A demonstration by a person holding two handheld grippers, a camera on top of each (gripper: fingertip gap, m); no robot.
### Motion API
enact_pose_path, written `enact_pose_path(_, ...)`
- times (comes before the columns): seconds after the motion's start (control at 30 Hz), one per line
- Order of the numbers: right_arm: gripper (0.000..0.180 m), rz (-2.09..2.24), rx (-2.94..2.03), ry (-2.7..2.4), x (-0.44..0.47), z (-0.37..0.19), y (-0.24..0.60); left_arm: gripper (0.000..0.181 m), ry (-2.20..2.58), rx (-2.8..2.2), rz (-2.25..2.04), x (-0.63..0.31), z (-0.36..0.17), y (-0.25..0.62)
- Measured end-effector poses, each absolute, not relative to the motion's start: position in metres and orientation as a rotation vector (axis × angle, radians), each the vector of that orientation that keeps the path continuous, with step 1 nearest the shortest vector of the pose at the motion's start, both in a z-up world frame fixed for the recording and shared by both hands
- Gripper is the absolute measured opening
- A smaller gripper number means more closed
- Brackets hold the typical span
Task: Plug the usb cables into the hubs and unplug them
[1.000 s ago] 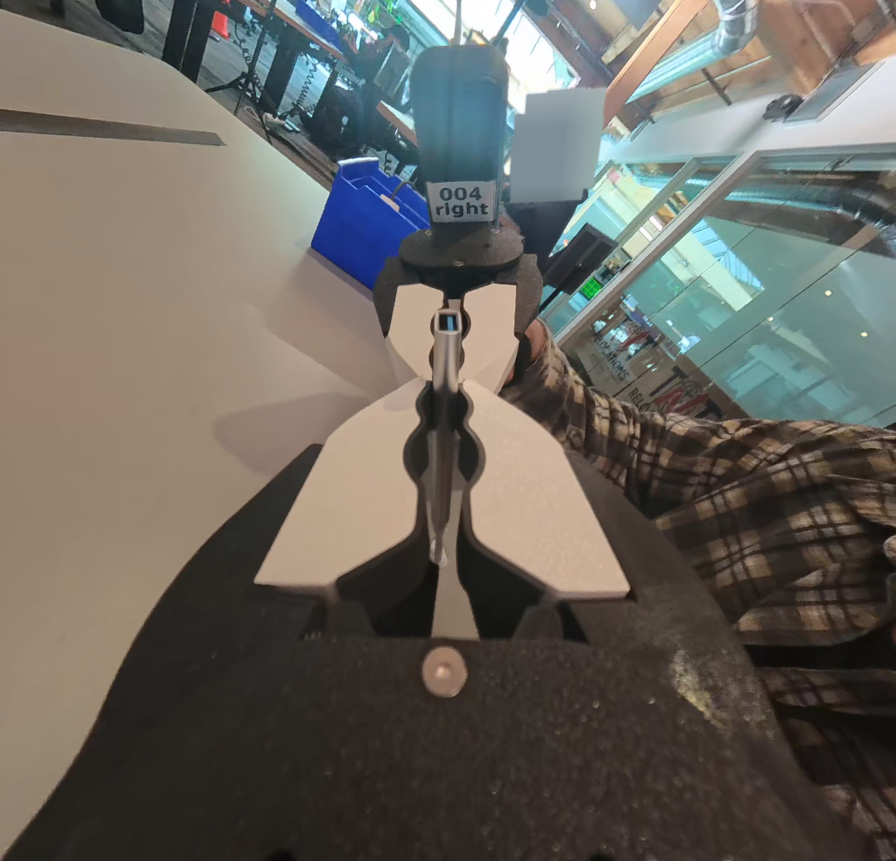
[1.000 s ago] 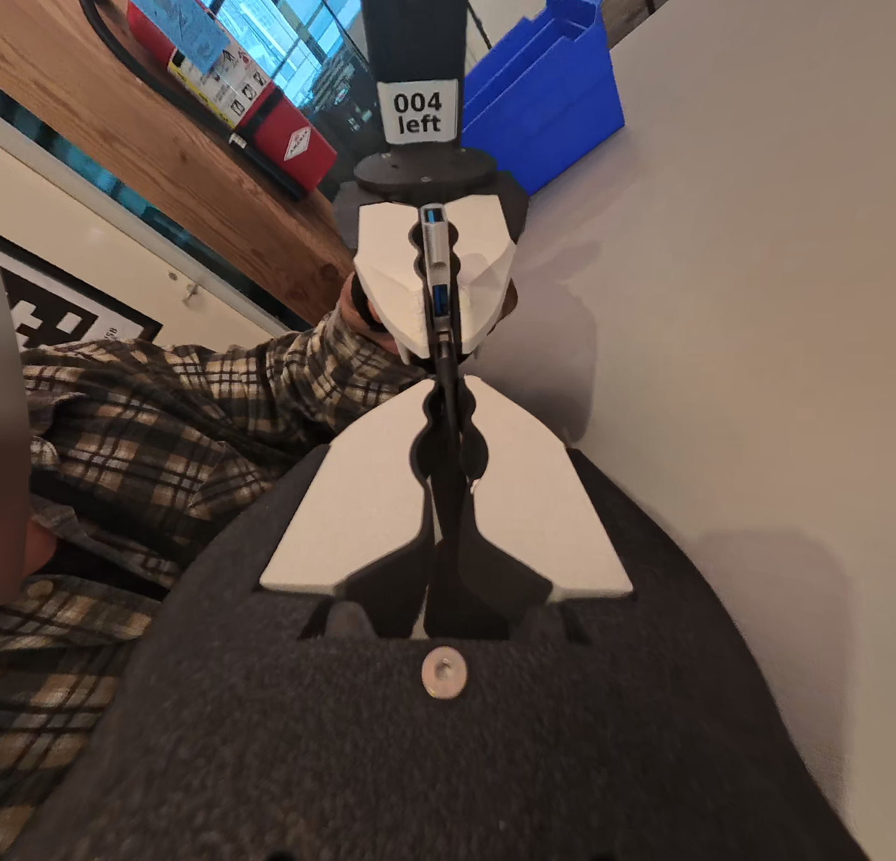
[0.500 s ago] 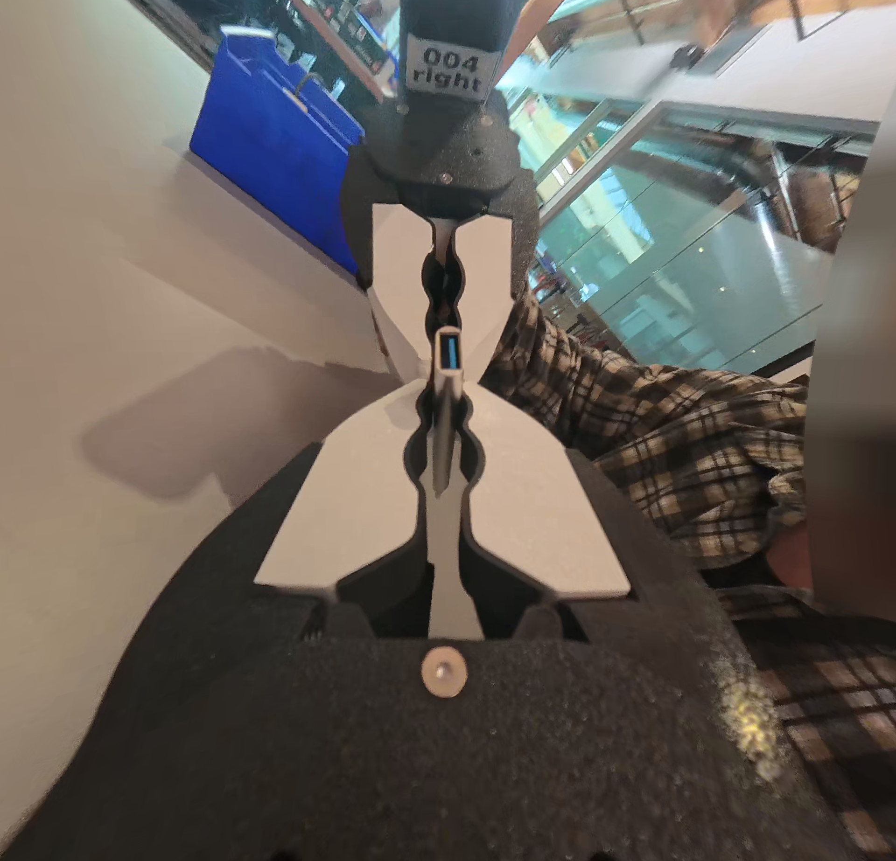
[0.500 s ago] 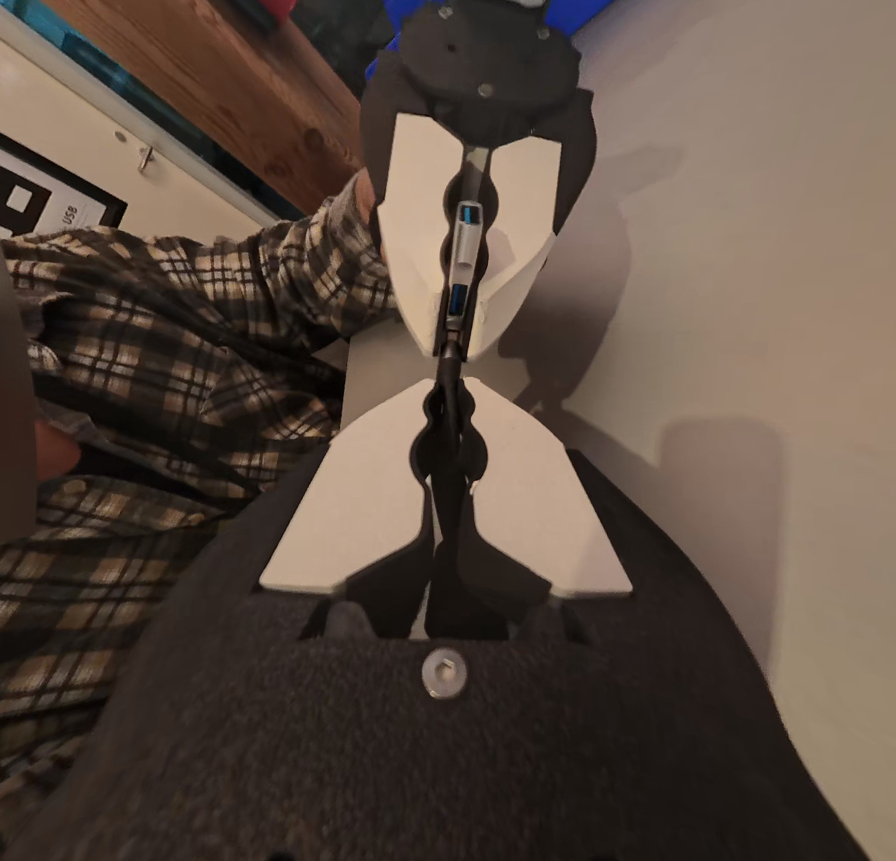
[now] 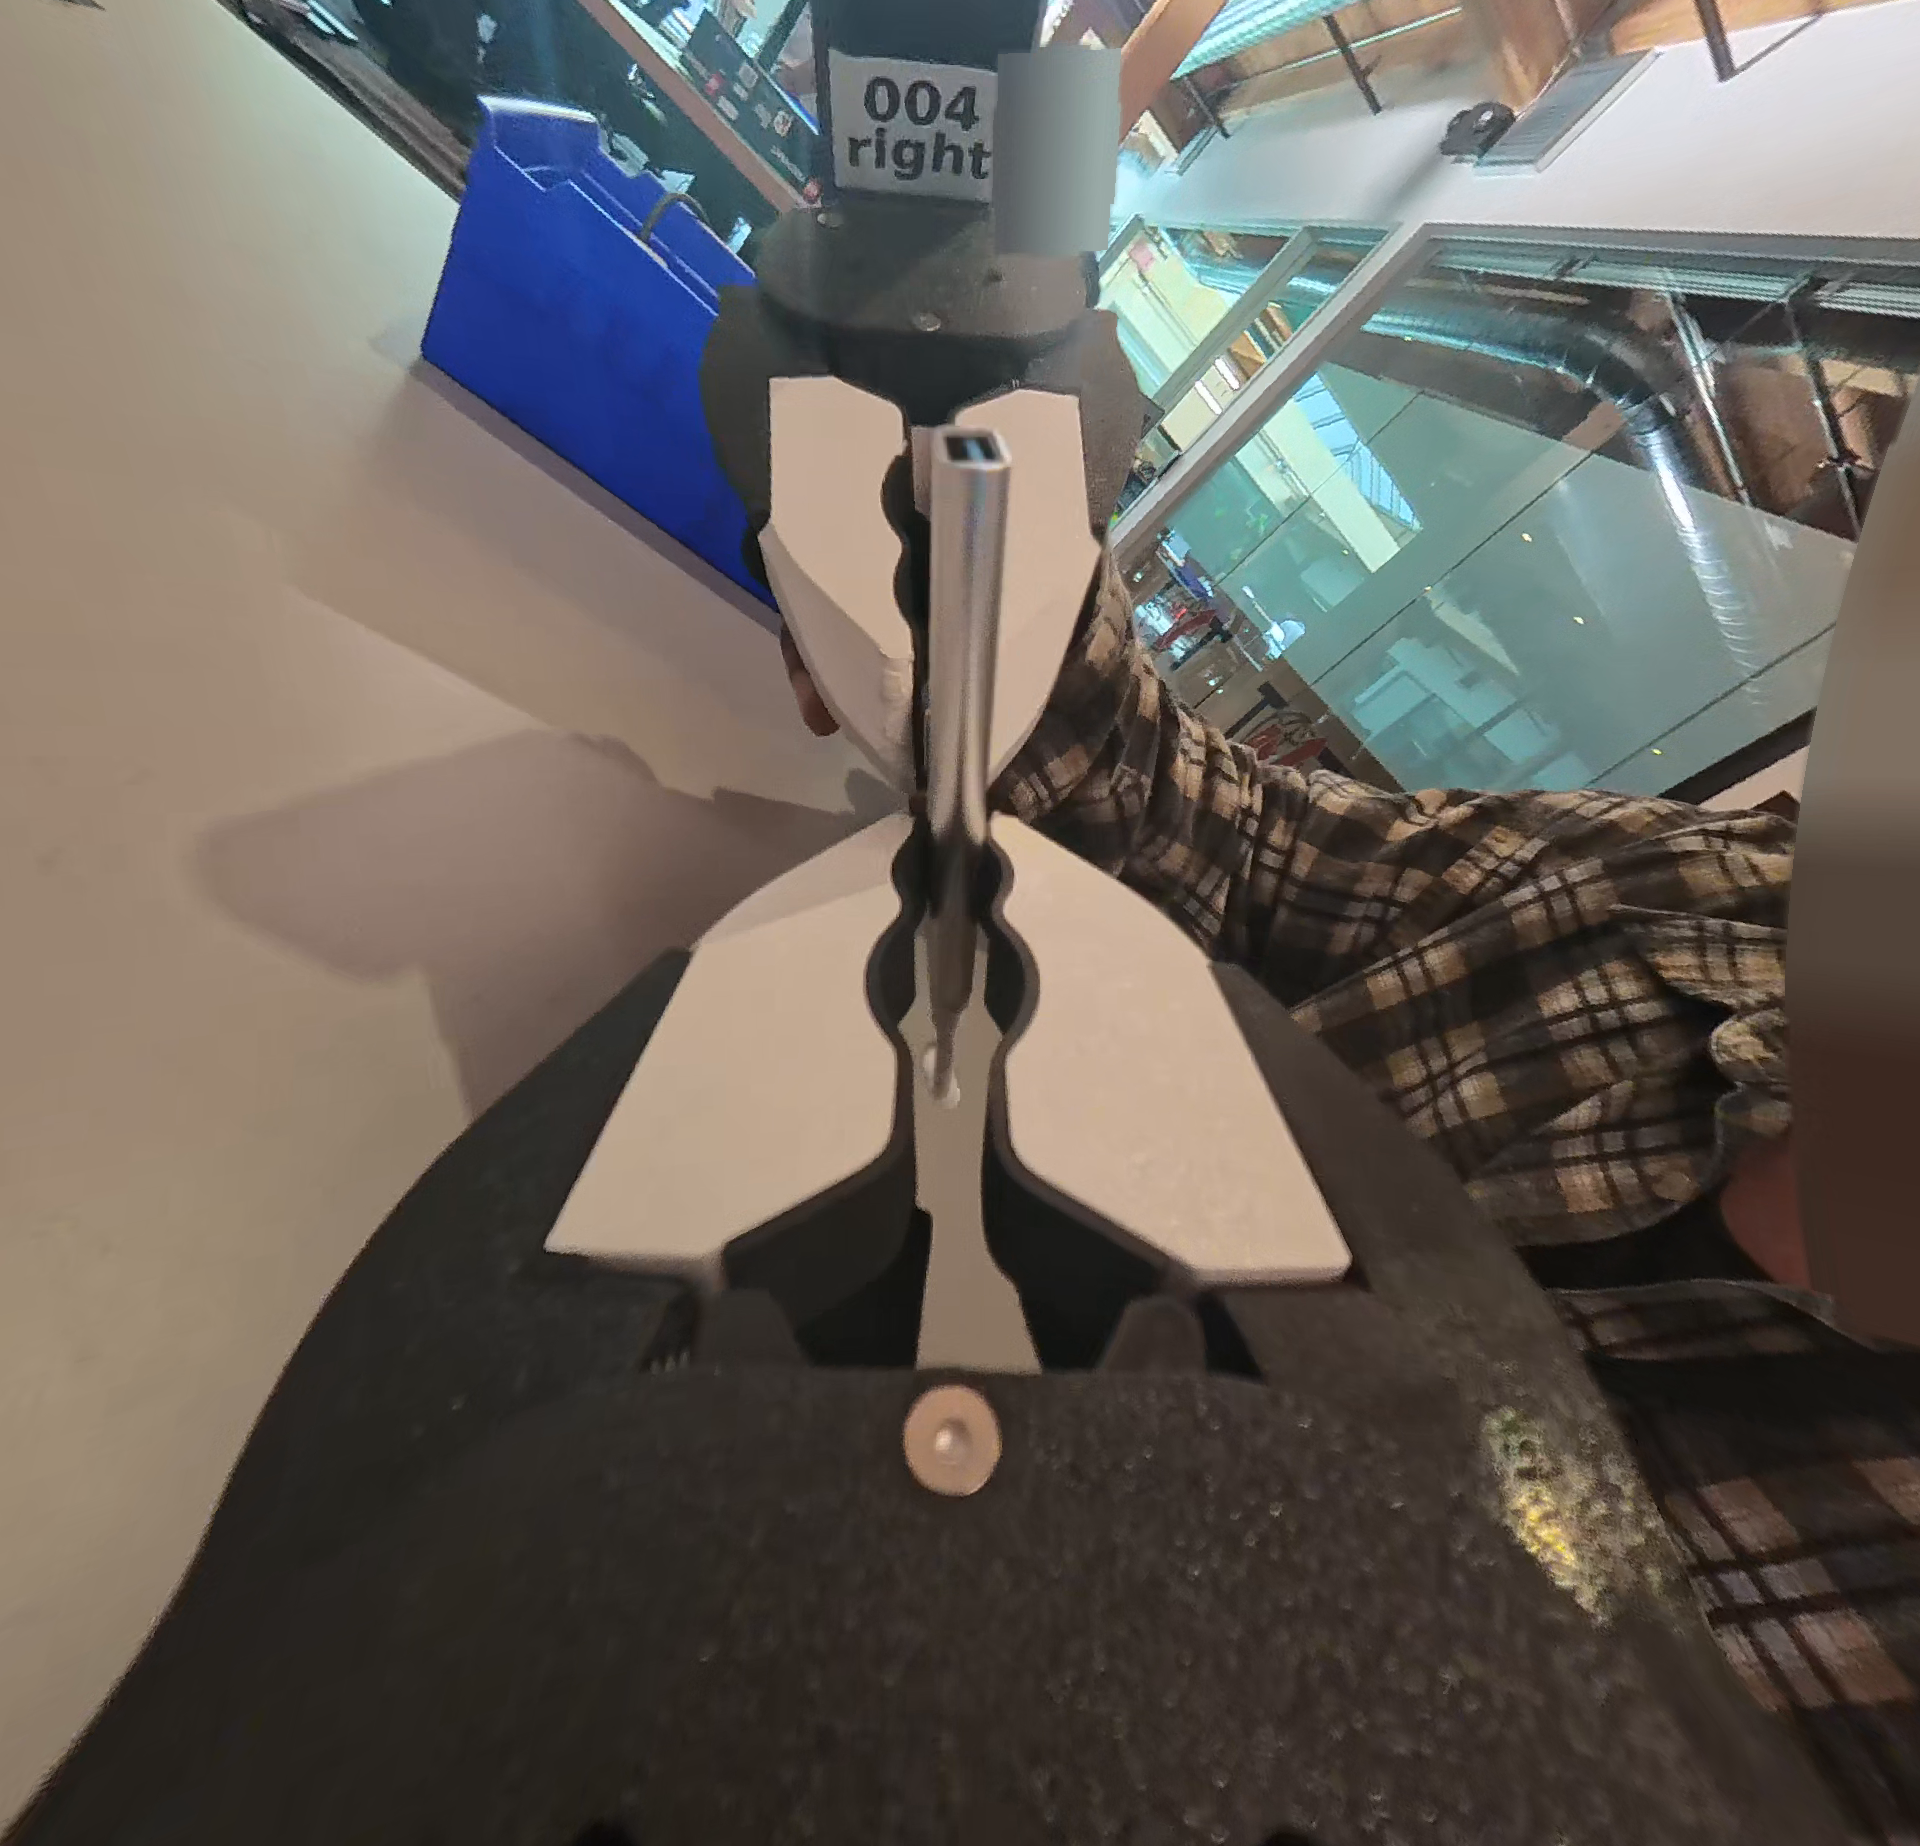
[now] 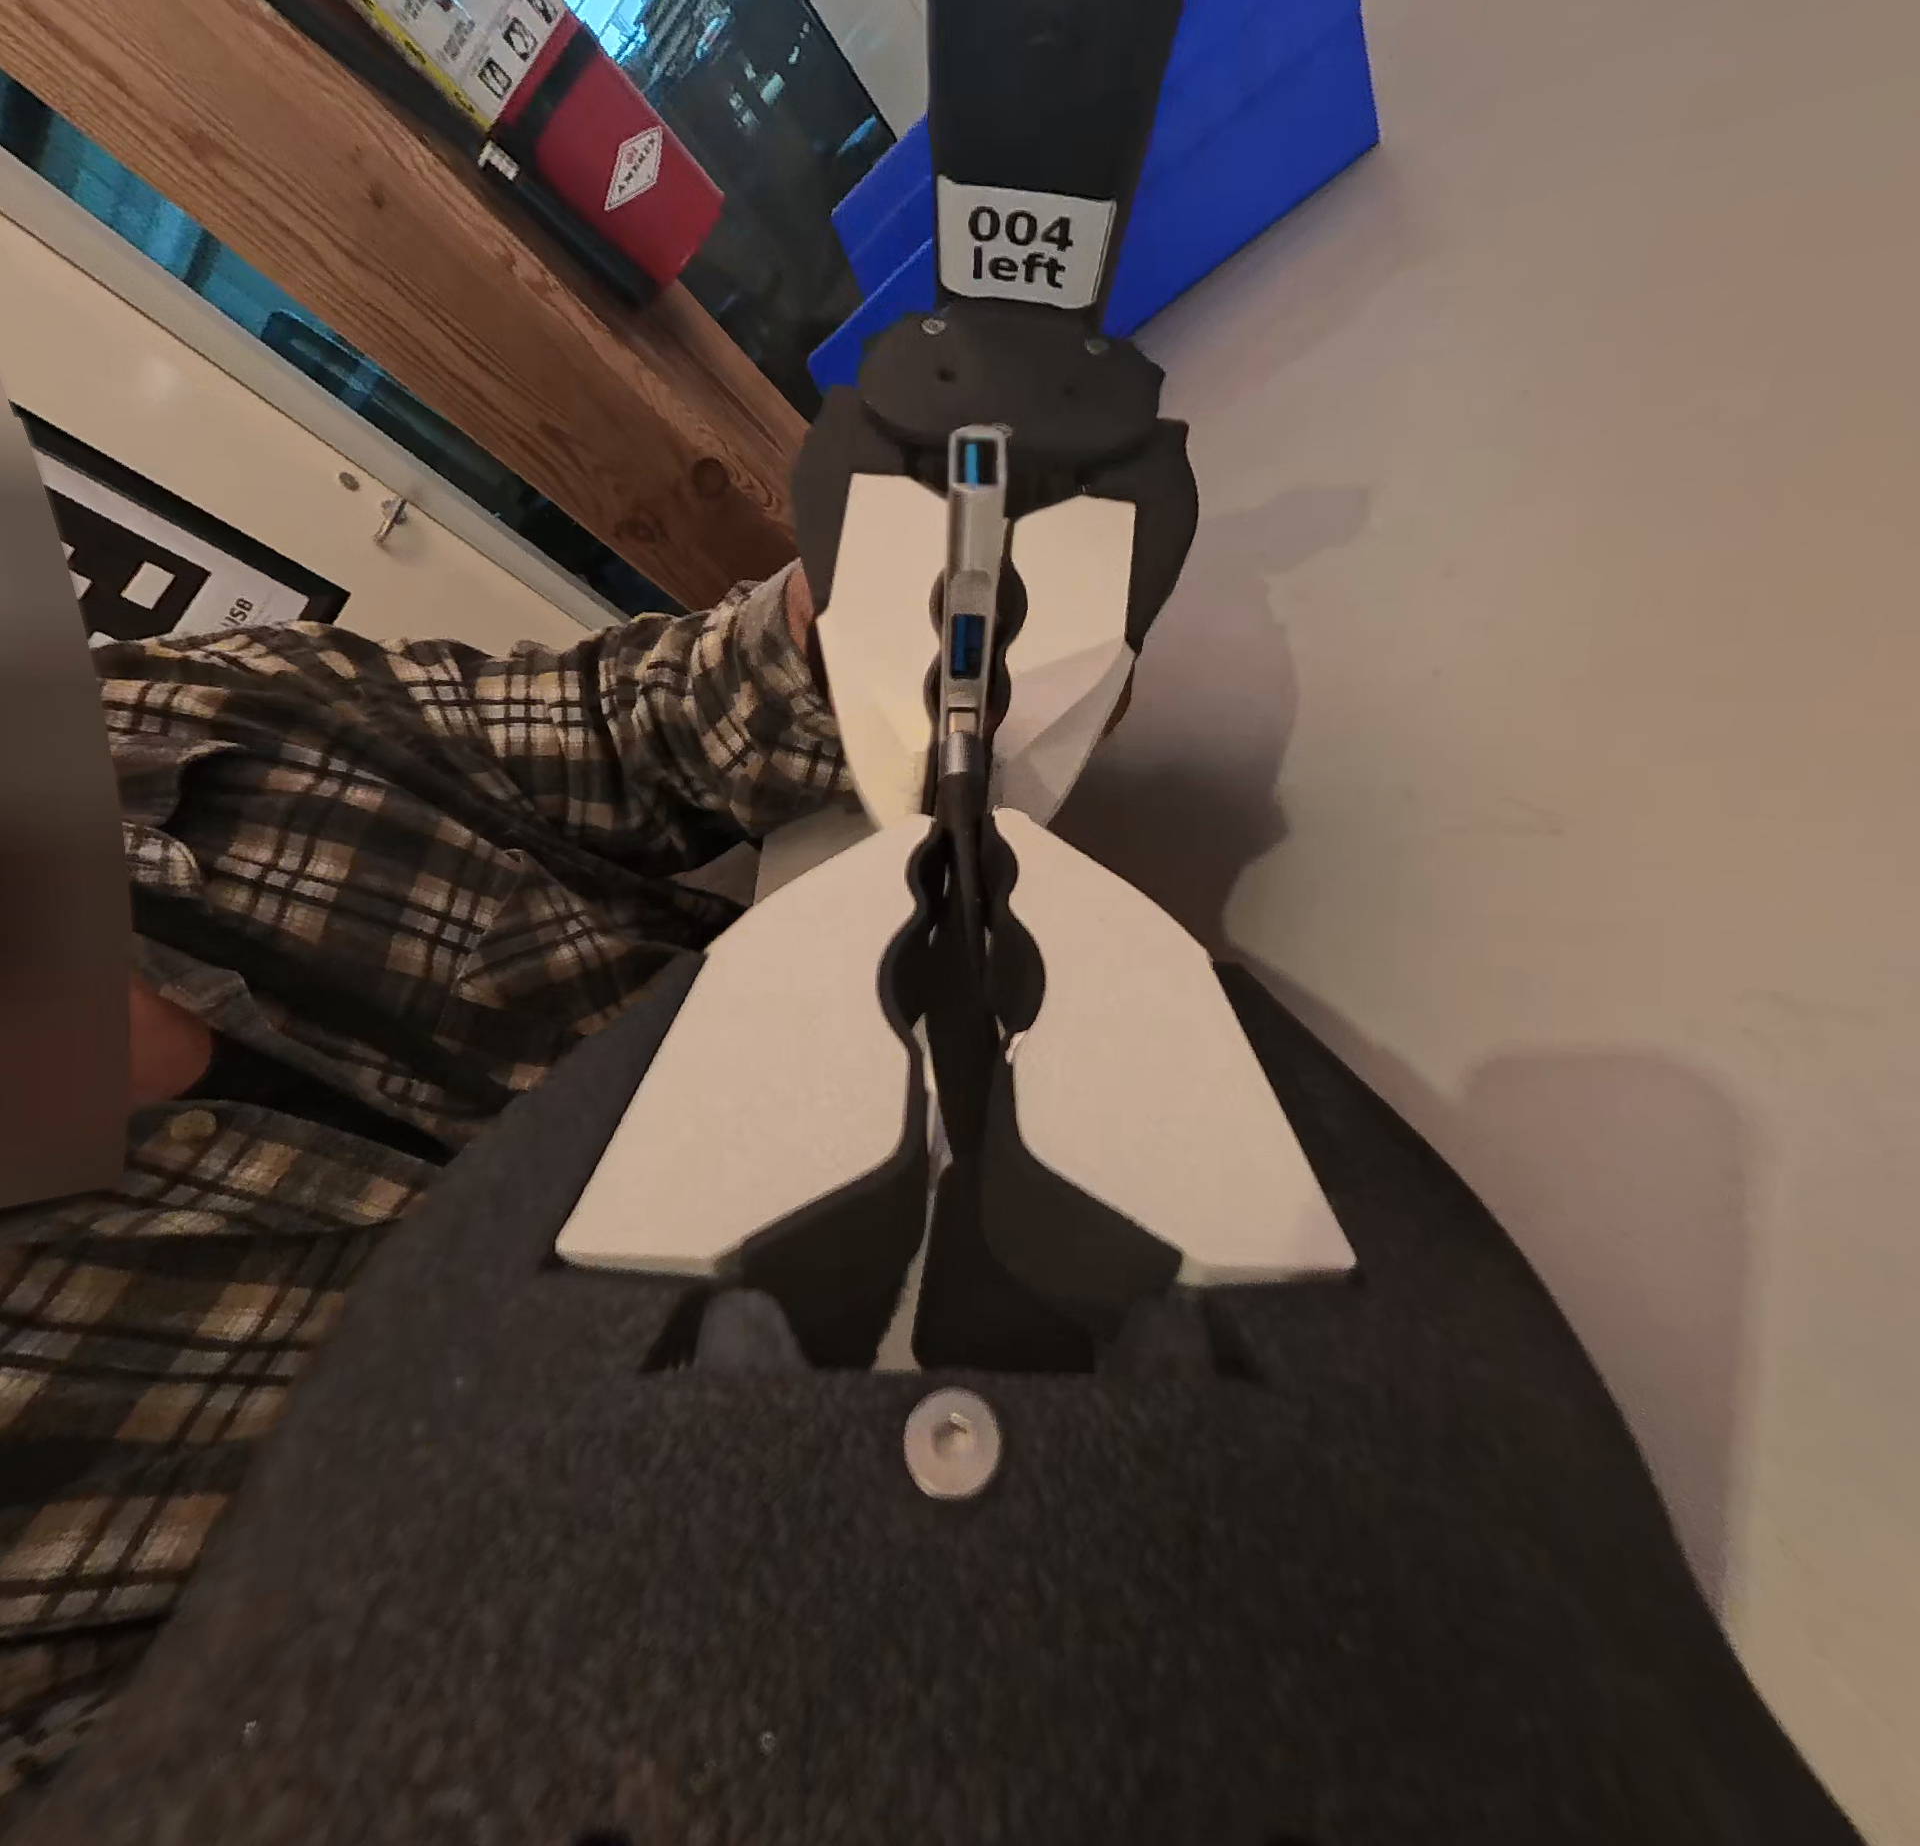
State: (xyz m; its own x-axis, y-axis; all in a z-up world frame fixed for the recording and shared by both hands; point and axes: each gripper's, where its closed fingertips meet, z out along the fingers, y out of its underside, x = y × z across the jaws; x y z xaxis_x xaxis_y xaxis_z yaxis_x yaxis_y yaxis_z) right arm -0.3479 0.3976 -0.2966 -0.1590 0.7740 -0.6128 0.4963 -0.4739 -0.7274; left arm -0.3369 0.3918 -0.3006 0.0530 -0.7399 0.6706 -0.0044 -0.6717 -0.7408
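Observation:
My left gripper is shut on a slim silver USB hub that sticks out forward, with its end port facing up. My right gripper is shut on a black USB cable, and its silver plug meets the near end of the hub. The hub shows two blue ports in the right wrist view. I cannot tell whether the plug is seated. The two grippers face each other tip to tip above the white table. The right gripper and the left gripper each show in the other's view.
A blue bin stands on the table behind the grippers; it also shows in the right wrist view. A person's plaid sleeves reach in from the side. A red fire extinguisher hangs on the wooden wall. Left and right tips are no more than a few centimetres apart.
Both grippers stay shut and tip to tip. They tilted and drew close half a second ago, then eased back. The hub now shows more of its length in the left wrist view.

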Motion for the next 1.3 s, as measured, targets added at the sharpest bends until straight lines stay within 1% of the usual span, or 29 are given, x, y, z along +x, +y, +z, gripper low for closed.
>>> enact_pose_path(0.23, 0.005, 1.637, -1.855, -1.536, -0.339, -0.295, 0.397, 0.007, 0.702, -1.781, -1.607, -0.336, -0.295, 0.395)
enact_pose_path(0.43, 0.005, 1.684, -1.764, -1.295, -0.348, -0.290, 0.406, 0.007, 0.552, -1.704, -1.583, -0.346, -0.286, 0.409)
enact_pose_path(0.57, 0.004, 1.627, -1.678, -1.087, -0.359, -0.288, 0.415, 0.006, 0.443, -1.645, -1.603, -0.356, -0.280, 0.419)
enact_pose_path(0.67, 0.005, 1.573, -1.639, -1.074, -0.362, -0.286, 0.413, 0.006, 0.425, -1.615, -1.597, -0.359, -0.276, 0.419)
enact_pose_path(0.8, 0.004, 1.555, -1.689, -1.157, -0.358, -0.289, 0.411, 0.006, 0.449, -1.597, -1.751, -0.355, -0.279, 0.416)
enact_pose_path(0.9, 0.004, 1.492, -1.741, -1.270, -0.355, -0.292, 0.408, 0.011, 0.493, -1.573, -1.773, -0.359, -0.275, 0.414)
enact_pose_path(1.03, 0.004, 1.388, -1.820, -1.448, -0.357, -0.302, 0.401, 0.030, 0.523, -1.553, -1.749, -0.365, -0.267, 0.413)
enact_pose_path(1.1, 0.004, 1.392, -1.852, -1.478, -0.361, -0.304, 0.400, 0.034, 0.545, -1.568, -1.749, -0.361, -0.269, 0.410)
enact_pose_path(1.17, 0.004, 1.427, -1.865, -1.496, -0.366, -0.304, 0.398, 0.031, 0.561, -1.585, -1.748, -0.358, -0.272, 0.409)
enact_pose_path(1.2, 0.004, 1.446, -1.862, -1.516, -0.367, -0.304, 0.394, 0.024, 0.569, -1.579, -1.751, -0.358, -0.272, 0.408)
enact_pose_path(1.23, 0.004, 1.459, -1.860, -1.540, -0.369, -0.305, 0.391, 0.010, 0.575, -1.571, -1.749, -0.360, -0.271, 0.408)
enact_pose_path(1.3, 0.005, 1.471, -1.856, -1.541, -0.372, -0.303, 0.389, 0.007, 0.571, -1.600, -1.687, -0.363, -0.273, 0.410)
